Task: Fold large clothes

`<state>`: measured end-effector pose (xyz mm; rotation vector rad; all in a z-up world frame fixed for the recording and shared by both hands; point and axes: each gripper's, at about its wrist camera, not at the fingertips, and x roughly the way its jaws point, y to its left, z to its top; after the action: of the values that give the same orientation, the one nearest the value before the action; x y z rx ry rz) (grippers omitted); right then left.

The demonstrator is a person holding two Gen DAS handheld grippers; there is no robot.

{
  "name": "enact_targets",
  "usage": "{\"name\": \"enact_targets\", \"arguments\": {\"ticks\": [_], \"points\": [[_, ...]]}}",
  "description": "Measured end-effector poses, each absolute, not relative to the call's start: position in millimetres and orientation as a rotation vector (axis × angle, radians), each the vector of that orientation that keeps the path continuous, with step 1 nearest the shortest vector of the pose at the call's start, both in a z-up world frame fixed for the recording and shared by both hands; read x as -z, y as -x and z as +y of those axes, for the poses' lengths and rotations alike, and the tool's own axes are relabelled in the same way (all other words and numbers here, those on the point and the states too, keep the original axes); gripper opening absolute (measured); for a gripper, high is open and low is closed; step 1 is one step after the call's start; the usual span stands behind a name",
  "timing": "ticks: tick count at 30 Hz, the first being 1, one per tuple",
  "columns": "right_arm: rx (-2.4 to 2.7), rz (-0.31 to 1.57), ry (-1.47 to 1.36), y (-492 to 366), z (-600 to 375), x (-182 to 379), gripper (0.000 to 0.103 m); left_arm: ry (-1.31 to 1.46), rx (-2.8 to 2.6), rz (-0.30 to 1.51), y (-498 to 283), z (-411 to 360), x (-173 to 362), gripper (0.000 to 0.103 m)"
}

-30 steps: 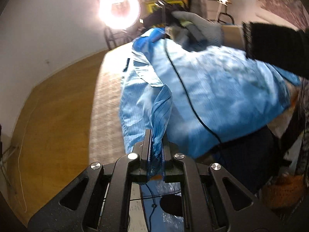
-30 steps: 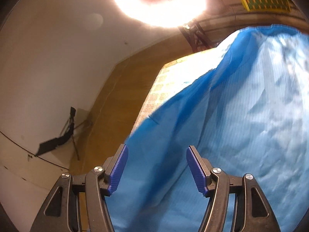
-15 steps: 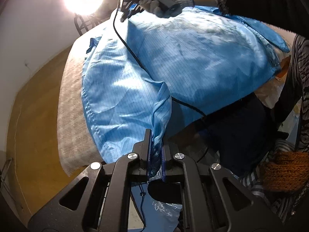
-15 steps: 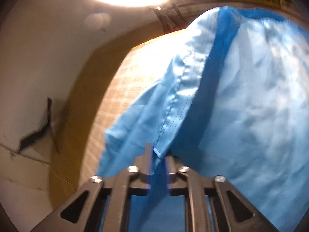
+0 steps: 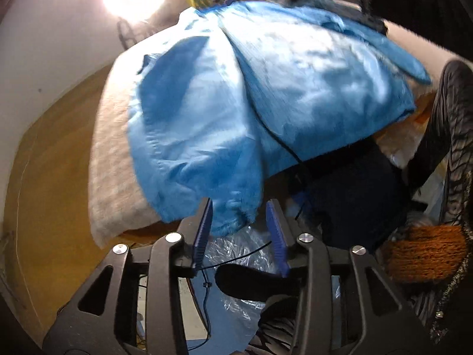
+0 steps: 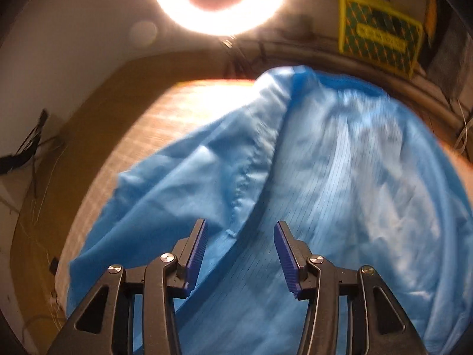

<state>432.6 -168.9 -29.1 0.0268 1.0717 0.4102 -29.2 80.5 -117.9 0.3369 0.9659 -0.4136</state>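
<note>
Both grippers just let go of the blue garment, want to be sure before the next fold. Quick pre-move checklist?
1. Left gripper free of cloth: ok, jaws just opened; the hem hangs between the pads, unpinched.
2. Right gripper free: ok, jaws just opened over the garment.
3. Garment on the table: not ok, its near edge overhangs.
4. Black cable clear of cloth: not ok, it lies across it.
5. Garment flat: not ok, bunched along the seam.

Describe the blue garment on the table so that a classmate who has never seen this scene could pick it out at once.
Find the pale woven table cover below the bright ring light. Spread over most of it is the blue garment, crumpled, its edge hanging off the near side. It is the only shiny, light-blue cloth with fine dark pinstripes.
</note>
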Motion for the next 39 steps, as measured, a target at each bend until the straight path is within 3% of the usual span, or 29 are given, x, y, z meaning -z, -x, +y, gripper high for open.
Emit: {"name": "enact_targets", "arguments": {"ticks": [1, 6, 10, 16, 23, 25, 33, 39], "points": [[-0.440, 1.054, -0.025, -427.6, -169.4, 17.4, 0.050, -0.319, 0.377, 0.936, 31.9, 88.7, 111.9, 0.058], [-0.605, 0.948, -0.027, -396.7, -151.9, -36.4, 0.050, -0.146, 0.265, 0.929, 16.4, 129.7, 102.0, 0.059], [-0.651, 0.937, -0.006, -389.8, -124.3, -47.1, 0.050, 0.060, 0.245, 1.003, -19.4, 146.3, 123.4, 0.059], [-0.673, 0.986, 0.013, -395.3, -70.6, -21.1, 0.050, 0.206, 0.217, 1.135, -61.1, 152.5, 171.6, 0.052], [-0.643, 1.062, 0.067, -420.5, -6.6, 28.7, 0.050, 0.210, 0.208, 1.131, -68.6, 157.0, 177.7, 0.052], [-0.620, 1.080, 0.071, -430.6, 4.0, 41.3, 0.049, 0.225, 0.213, 1.137, -70.1, 158.2, 179.7, 0.041], [-0.538, 1.141, 0.167, -453.5, 40.0, 84.9, 0.049, 0.260, 0.245, 1.141, -75.4, 161.6, 180.8, 0.023], [-0.481, 1.151, 0.256, -462.7, 56.6, 97.7, 0.040, 0.269, 0.259, 1.161, -76.5, 160.8, 186.2, 0.020]]}}
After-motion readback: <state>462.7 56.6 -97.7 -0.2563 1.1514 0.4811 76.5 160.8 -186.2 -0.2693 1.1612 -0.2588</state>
